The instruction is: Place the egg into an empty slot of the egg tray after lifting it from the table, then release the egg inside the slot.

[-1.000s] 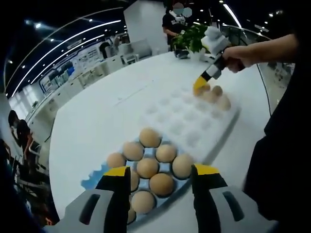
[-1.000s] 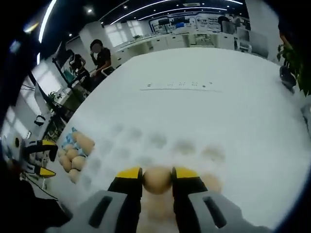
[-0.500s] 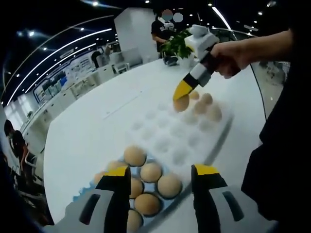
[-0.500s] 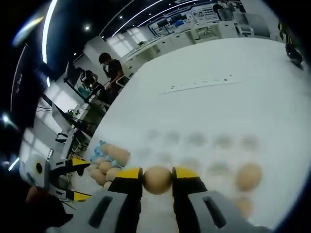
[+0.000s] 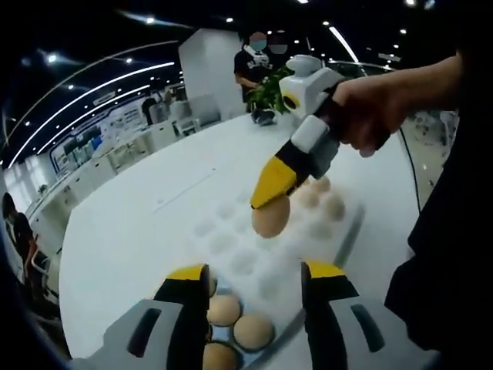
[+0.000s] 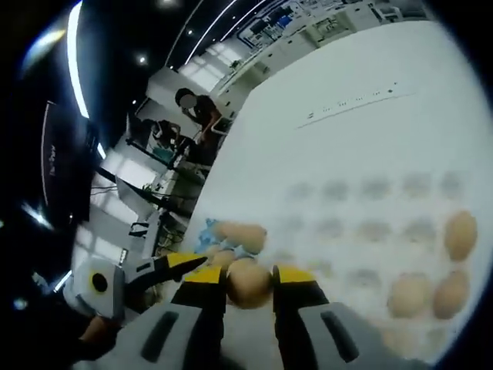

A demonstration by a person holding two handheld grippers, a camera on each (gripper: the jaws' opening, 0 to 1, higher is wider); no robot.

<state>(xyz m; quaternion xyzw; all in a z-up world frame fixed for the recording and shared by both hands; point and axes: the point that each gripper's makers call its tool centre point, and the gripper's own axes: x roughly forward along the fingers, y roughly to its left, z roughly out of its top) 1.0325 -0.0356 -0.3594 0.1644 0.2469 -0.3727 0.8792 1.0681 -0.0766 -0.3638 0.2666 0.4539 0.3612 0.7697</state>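
Left gripper view. Your left gripper (image 5: 254, 297) rises from the bottom with its yellow-tipped jaws spread apart and nothing between them. Beyond the tips lies a blue tray (image 5: 231, 327) holding several brown eggs (image 5: 224, 310), set just beside the white egg tray (image 5: 266, 254) on the white table (image 5: 131, 231). Above the white tray, your right gripper (image 5: 271, 202) enters from the upper right, held in your hand (image 5: 370, 112), and pinches a brown egg (image 5: 270, 216) at its yellow tip; the egg hangs over the empty slots near the tray's middle, clear of the tray. A few more eggs (image 5: 323, 196) sit in slots at the tray's far end. A green plant (image 5: 269, 89) and a standing person (image 5: 250, 65) appear past the table's far edge.

Right gripper view. Your right gripper (image 6: 249, 284) has its jaws pressed against the egg (image 6: 248, 282), one yellow tip touching each side. Below it spreads the egg tray (image 6: 362, 231) with rows of empty slots; four eggs (image 6: 460, 235) rest in slots at the right. Your left gripper (image 6: 166, 270) comes in from the left, its jaws apart, near the eggs of the blue tray (image 6: 209, 231). A person (image 6: 196, 112) stands past the table (image 6: 370, 100) in the background.
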